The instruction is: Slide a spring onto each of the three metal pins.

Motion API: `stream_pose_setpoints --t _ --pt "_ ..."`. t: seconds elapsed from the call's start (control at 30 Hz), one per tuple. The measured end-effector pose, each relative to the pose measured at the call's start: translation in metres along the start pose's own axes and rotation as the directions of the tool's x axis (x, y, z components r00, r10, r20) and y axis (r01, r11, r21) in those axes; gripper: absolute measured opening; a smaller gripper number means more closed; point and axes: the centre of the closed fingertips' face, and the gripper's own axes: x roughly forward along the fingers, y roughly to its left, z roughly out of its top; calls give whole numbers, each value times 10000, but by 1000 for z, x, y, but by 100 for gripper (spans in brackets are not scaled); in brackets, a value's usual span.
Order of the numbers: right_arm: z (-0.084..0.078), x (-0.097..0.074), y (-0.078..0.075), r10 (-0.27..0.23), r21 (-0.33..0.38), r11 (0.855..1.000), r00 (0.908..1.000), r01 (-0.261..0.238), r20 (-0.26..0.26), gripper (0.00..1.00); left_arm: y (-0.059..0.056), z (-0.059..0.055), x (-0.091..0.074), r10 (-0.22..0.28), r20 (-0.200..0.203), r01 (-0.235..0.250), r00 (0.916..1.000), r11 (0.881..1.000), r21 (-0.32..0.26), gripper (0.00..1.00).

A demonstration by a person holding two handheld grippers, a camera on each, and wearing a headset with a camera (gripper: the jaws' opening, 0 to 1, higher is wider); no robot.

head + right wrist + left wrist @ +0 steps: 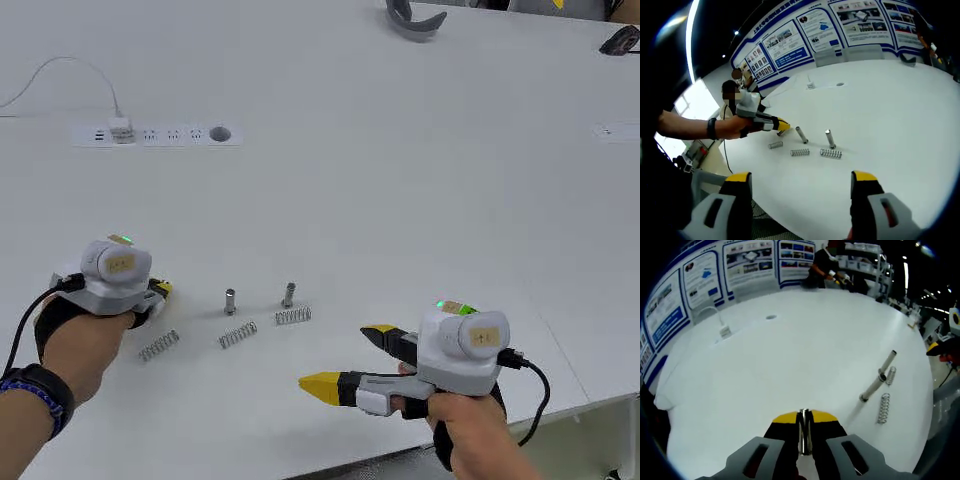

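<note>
The left gripper [160,290] has its jaws pressed together on a slim metal part [803,432]. It looks like the third pin, though too little of it shows to be sure. The right gripper [350,358] hangs near the front edge of the worktop [400,200], jaws spread wide with nothing between them. The left pin [230,301] and the right pin [289,294] stand upright, both bare. The left spring [159,345], middle spring [237,335] and right spring [293,316] lie flat on the worktop just in front of the pins. The right spring lies near the foot of the right pin.

Hazards:
- Each spring is round and looks light, so a jaw tip that meets it from the side is likely to roll it away. Close squarely across the coils.
- Too hard a squeeze may bow the coil and let it jump out of the jaws.
- The standing pins are narrow at the base — a sweep of the wide right jaws toward the right spring can topple the right pin.
- The left jaws hold the slim metal part on a small area — a knock against the worktop may make it pivot or drop.
</note>
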Motion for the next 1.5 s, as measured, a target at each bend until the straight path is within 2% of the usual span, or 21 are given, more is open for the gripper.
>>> stream_pose_setpoints --t 0.17,0.73,1.07,1.5 --pt "-1 -1 0 0 13 10000 10000 0 29 82 3 -5 -8 6 6 -6 10000 9997 -231 8" --pt "-2 0 3 59 22 10000 10000 -60 79 82 1 -2 -37 2 318 2 9995 9999 -104 7" --pt "-3 0 6 100 6 9999 9999 -100 81 82 0 -4 -46 21 343 -26 9994 9999 126 7" --pt "-3 -1 8 118 -16 9999 9999 -118 102 83 2 -11 -57 118 340 -120 9994 9999 58 7"
